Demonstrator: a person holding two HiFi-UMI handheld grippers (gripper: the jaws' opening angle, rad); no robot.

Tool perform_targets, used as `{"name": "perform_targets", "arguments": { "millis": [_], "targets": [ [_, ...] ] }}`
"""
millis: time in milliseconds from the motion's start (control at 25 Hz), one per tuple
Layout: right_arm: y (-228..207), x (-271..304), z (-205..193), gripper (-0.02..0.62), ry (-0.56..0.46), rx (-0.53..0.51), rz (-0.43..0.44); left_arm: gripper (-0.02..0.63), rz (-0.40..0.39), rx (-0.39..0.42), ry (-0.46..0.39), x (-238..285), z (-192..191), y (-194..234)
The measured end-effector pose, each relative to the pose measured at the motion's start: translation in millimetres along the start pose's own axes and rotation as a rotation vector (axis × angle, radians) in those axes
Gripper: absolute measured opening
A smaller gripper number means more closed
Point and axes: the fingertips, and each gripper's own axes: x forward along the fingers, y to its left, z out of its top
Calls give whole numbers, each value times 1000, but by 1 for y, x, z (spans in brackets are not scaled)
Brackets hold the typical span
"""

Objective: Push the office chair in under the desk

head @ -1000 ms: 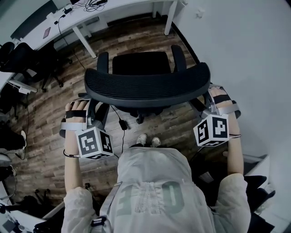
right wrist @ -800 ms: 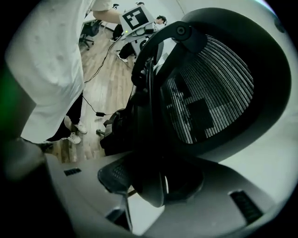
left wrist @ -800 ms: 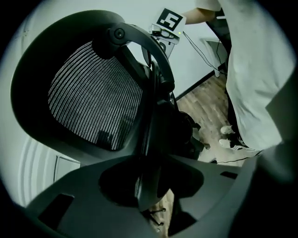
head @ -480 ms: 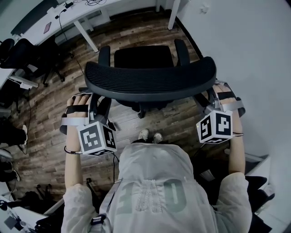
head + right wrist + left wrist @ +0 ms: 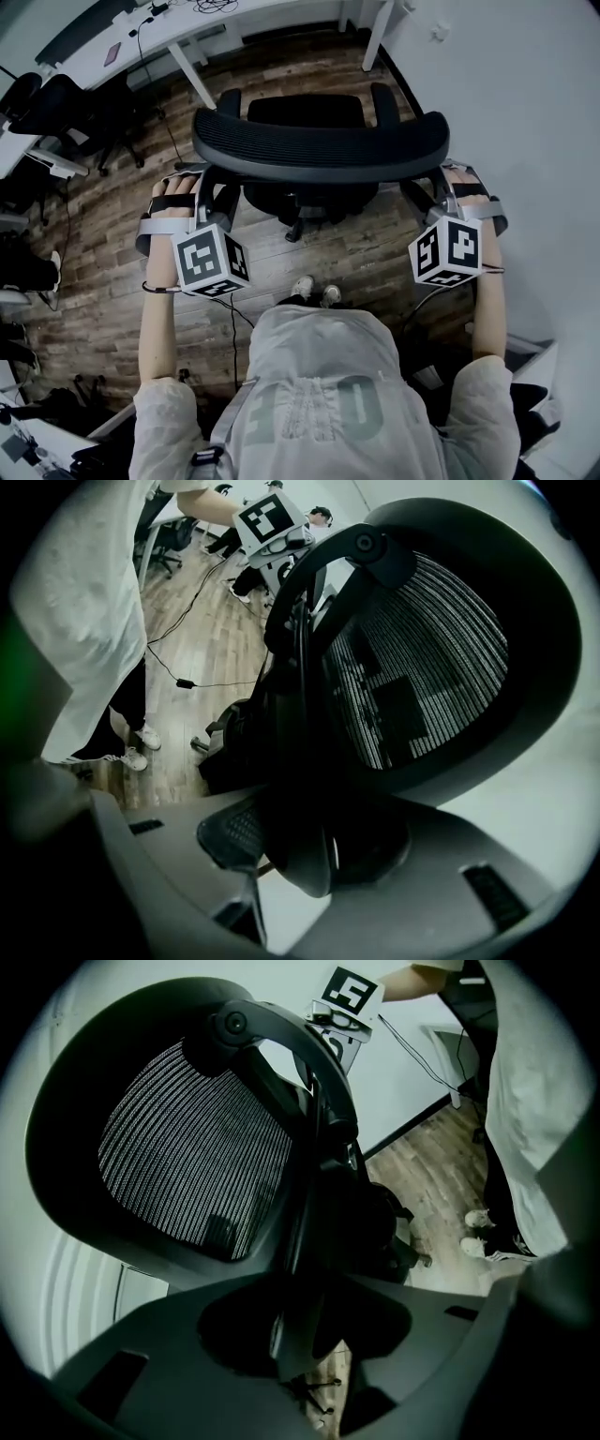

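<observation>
A black office chair with a mesh backrest (image 5: pixel 319 150) and seat (image 5: pixel 305 111) faces a white desk (image 5: pixel 178 28) at the top of the head view. My left gripper (image 5: pixel 214 192) clamps the backrest's left edge and my right gripper (image 5: pixel 427 192) its right edge. In the left gripper view the backrest frame (image 5: pixel 314 1147) runs down between the jaws of the left gripper (image 5: pixel 305 1326). The right gripper view shows the backrest rim (image 5: pixel 300 761) filling the gap of the right gripper (image 5: pixel 319 846). Both are shut on it.
A white wall (image 5: pixel 525 112) runs close along the chair's right side. White desk legs (image 5: pixel 192 75) stand ahead at left and right of the seat. Other dark chairs (image 5: pixel 56 103) crowd the left. A cable (image 5: pixel 234 314) lies on the wooden floor near the person's shoes (image 5: pixel 314 291).
The chair has rolled forward toward the desk, and both grippers have moved forward with it at the backrest's edges.
</observation>
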Motion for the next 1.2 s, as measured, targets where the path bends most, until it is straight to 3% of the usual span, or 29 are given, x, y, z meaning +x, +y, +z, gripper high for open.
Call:
{"name": "perform_targets", "arguments": {
  "millis": [520, 1200],
  "targets": [
    [-65, 74, 13, 161, -3, 30, -22, 169, 18, 9, -19, 73, -29, 70],
    [-169, 197, -20, 161, -57, -8, 7, 169, 16, -18, 44, 194, -28, 158]
  ]
}}
